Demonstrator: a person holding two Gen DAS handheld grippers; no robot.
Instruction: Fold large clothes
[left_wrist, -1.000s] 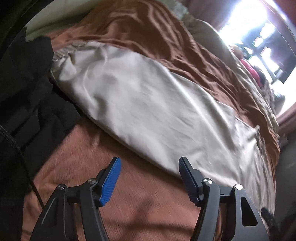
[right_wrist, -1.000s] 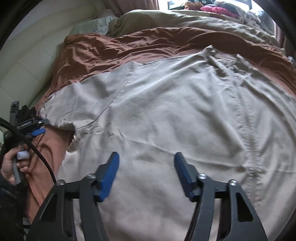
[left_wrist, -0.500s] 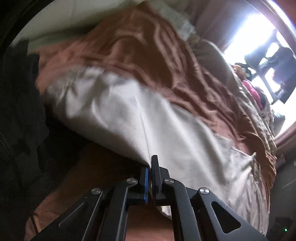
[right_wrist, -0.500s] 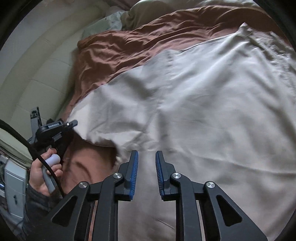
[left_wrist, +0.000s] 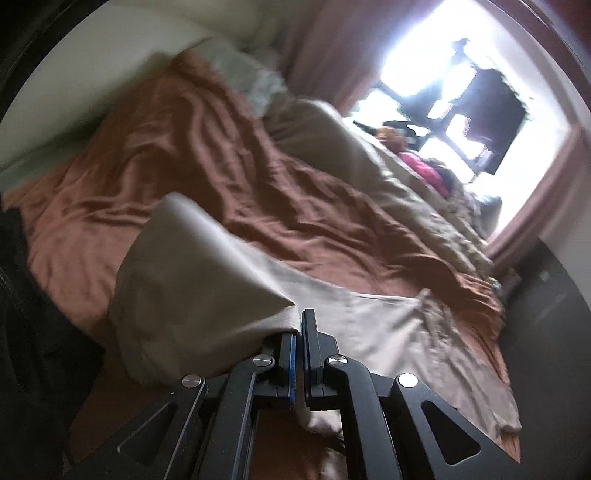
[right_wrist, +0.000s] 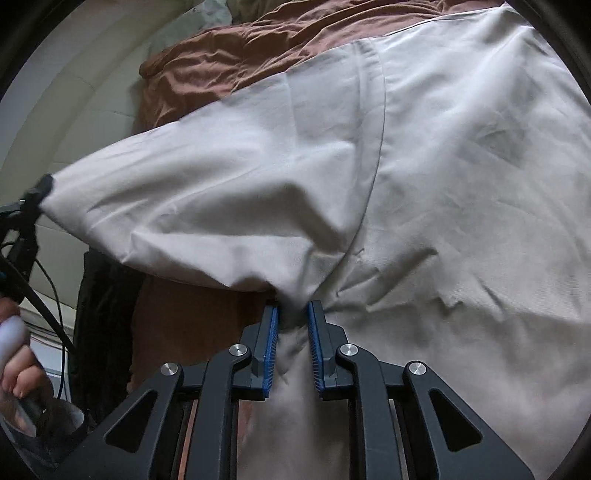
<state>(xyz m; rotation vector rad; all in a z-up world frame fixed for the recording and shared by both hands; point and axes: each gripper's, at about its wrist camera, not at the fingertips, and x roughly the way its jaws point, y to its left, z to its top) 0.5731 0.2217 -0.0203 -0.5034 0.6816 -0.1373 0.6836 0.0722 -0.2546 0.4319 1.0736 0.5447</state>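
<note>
Across the rust-brown bedspread (left_wrist: 280, 192) lies the beige garment (right_wrist: 461, 192), spread flat on the far side while its near sleeve end is lifted clear of the bedspread. The left gripper (left_wrist: 298, 332) is clenched on that sleeve's tip and the right gripper (right_wrist: 292, 325) is pinched on a gathered bunch of cloth near the sleeve seam, a two-point hold that looks meant to carry the sleeve over the body for a fold. No containers show anywhere around the bedspread.

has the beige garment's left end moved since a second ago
Yes. The left claw has lifted the beige garment end up off the brown bedspread, toward the headboard.
</note>
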